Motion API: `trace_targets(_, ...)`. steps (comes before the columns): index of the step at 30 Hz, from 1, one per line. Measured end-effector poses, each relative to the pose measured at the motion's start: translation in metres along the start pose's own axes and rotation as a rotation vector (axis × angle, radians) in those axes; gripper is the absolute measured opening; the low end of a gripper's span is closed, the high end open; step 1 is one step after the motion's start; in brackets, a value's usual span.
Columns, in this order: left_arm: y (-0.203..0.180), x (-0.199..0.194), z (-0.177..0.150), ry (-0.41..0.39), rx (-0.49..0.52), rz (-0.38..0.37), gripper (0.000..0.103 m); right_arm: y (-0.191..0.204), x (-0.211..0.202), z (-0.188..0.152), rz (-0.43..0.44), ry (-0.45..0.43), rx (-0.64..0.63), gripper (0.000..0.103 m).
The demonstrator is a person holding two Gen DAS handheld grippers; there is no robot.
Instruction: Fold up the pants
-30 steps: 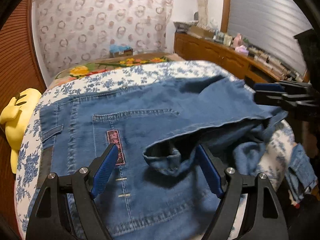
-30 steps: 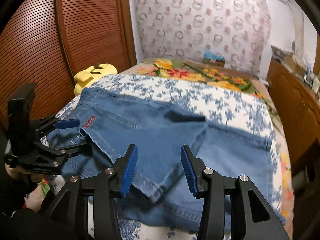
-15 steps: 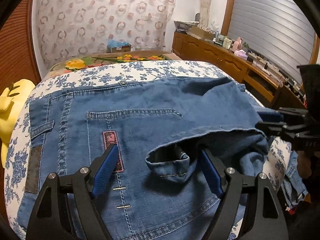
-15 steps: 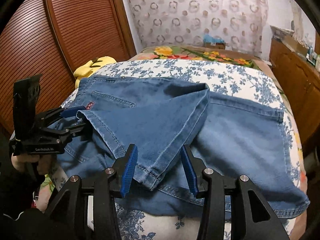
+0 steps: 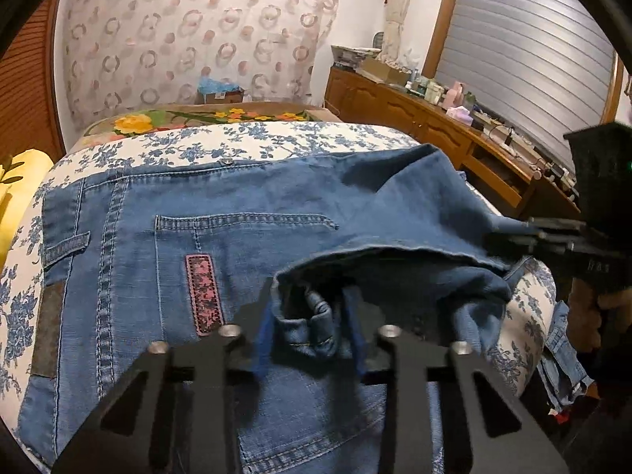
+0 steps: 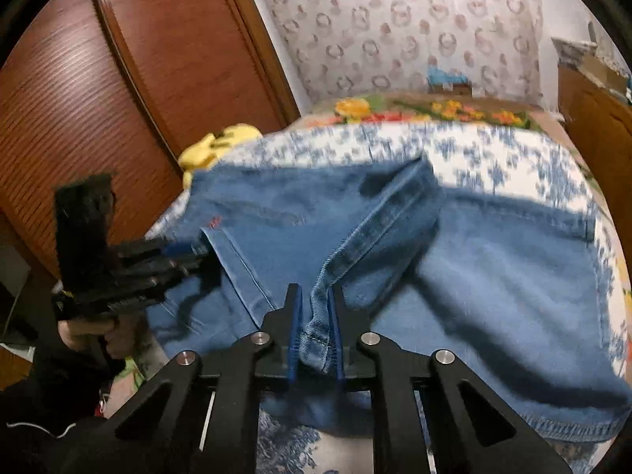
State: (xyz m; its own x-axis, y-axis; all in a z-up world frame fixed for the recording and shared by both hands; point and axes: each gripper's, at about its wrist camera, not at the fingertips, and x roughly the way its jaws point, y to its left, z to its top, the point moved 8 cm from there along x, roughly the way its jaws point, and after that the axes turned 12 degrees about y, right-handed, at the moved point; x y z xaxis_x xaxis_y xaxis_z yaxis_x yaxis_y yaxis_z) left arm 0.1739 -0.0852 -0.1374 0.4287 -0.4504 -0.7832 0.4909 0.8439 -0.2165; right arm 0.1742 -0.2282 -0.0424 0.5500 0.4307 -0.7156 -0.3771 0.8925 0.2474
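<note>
Blue jeans [image 5: 237,245] lie on the bed with the back pocket and a pink label up, one leg folded back over the seat. My left gripper [image 5: 308,316] is closing, and its blue pads press on the rolled cuff of that leg hem. My right gripper [image 6: 316,308] is closing too, its pads pinching the other corner of the same hem [image 6: 316,328]. Each gripper shows in the other's view: the right gripper [image 5: 497,241] at the hem's far end, the left gripper [image 6: 197,254] at the left. The jeans [image 6: 493,276] spread to the right.
The bed cover [image 5: 276,138] is white with blue flowers. A yellow plush toy [image 6: 221,146] lies at the bed's left edge beside a slatted wooden door [image 6: 98,98]. A wooden sideboard [image 5: 434,126] with clutter runs along the right. A box [image 5: 219,93] sits at the bed's far end.
Both grippers went from wide open around the folded leg's hem to closed on it. The hem edge has lifted slightly between them.
</note>
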Motion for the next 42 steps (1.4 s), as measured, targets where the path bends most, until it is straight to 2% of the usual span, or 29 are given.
trace_targets(4, -0.007, -0.022, 0.000, -0.056, 0.008, -0.004, 0.014, 0.004, -0.022, 0.016, 0.037, -0.082, -0.020, 0.008)
trace_targets(9, -0.002, -0.063, -0.003, -0.130, -0.009, 0.026, 0.012, 0.020, -0.040, 0.043, 0.043, -0.143, -0.083, 0.006)
trace_targets(13, 0.007, -0.090, -0.016, -0.177, -0.041, 0.038, 0.011, 0.047, -0.035, 0.059, 0.084, -0.166, -0.120, 0.005)
trace_targets(19, 0.037, -0.107, -0.035, -0.181, -0.088, 0.097, 0.011, 0.086, -0.003, 0.083, 0.123, -0.154, -0.197, 0.005)
trace_targets(23, 0.059, -0.116, -0.044, -0.190, -0.127, 0.117, 0.011, 0.098, 0.024, 0.105, 0.135, -0.134, -0.234, 0.005)
trace_targets(30, 0.081, -0.121, -0.061, -0.182, -0.176, 0.142, 0.011, 0.121, 0.067, 0.140, 0.110, -0.102, -0.294, 0.005)
trace_targets(37, 0.102, -0.117, -0.070, -0.158, -0.202, 0.159, 0.011, 0.139, 0.121, 0.160, 0.070, -0.026, -0.335, 0.005)
trace_targets(42, 0.115, -0.112, -0.077, -0.137, -0.222, 0.175, 0.011, 0.150, 0.148, 0.177, 0.032, -0.009, -0.347, 0.005)
